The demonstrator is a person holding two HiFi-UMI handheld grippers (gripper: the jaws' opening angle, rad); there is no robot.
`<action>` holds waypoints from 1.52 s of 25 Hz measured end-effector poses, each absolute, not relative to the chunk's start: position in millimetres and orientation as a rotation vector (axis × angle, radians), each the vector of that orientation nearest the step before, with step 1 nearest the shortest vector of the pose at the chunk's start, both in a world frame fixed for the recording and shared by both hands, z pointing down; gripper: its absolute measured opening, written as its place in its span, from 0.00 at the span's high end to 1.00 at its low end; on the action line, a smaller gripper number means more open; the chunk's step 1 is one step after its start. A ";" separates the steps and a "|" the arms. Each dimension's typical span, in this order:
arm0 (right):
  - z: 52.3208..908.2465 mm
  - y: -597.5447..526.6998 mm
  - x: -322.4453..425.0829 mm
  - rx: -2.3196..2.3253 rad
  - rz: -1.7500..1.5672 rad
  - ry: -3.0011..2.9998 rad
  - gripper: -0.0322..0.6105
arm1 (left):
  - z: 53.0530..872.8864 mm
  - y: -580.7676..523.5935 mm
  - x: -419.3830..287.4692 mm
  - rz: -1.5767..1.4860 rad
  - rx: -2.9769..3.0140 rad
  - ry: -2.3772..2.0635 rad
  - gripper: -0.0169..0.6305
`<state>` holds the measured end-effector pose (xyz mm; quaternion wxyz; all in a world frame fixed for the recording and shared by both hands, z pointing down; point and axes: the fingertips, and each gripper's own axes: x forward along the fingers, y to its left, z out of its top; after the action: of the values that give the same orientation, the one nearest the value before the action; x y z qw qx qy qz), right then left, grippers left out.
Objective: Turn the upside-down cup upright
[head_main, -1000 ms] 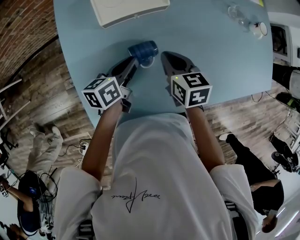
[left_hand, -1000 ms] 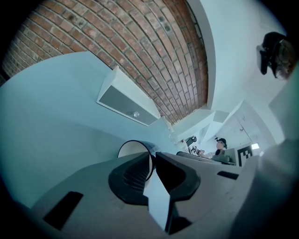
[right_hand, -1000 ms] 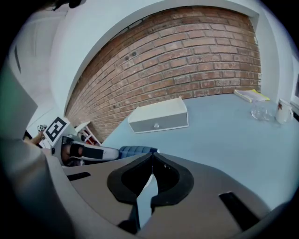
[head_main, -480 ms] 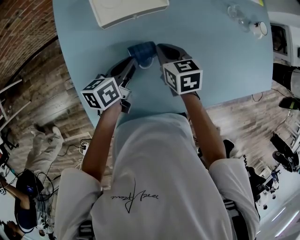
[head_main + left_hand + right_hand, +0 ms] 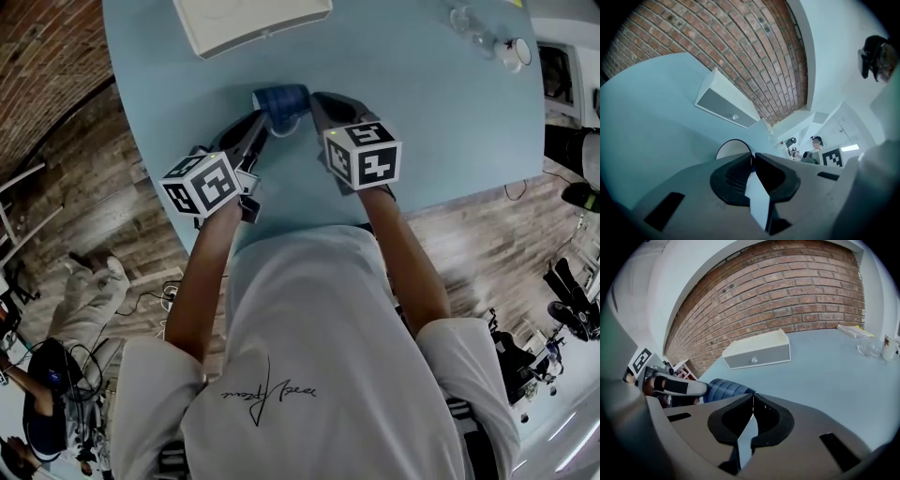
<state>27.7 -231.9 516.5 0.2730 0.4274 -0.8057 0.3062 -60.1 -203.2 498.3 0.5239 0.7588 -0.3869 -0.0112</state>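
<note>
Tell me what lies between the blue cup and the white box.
Nothing. The table is bare between the blue cup and the white box. The head view and the right gripper view both show this.

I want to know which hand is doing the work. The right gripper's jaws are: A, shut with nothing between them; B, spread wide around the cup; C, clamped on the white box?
A: in the right gripper view, the right gripper has its tips together with nothing between them. The cup lies beside it, outside the jaws.
</note>
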 end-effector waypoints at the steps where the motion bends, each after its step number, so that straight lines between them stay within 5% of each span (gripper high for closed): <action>1: 516.5 -231.4 27.9 1.152 0.827 -2.168 0.92 | 498.0 -203.1 -60.1 -0.026 1.816 -0.926 0.92; 38: 529.2 -229.2 29.4 1.188 0.915 -2.167 0.92 | 481.7 -203.0 -46.8 0.022 1.864 -0.890 0.94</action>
<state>29.4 -229.2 529.2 0.2505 0.4365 -0.7960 0.3363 -46.8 -203.0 481.7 0.5123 0.7750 -0.3699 0.0092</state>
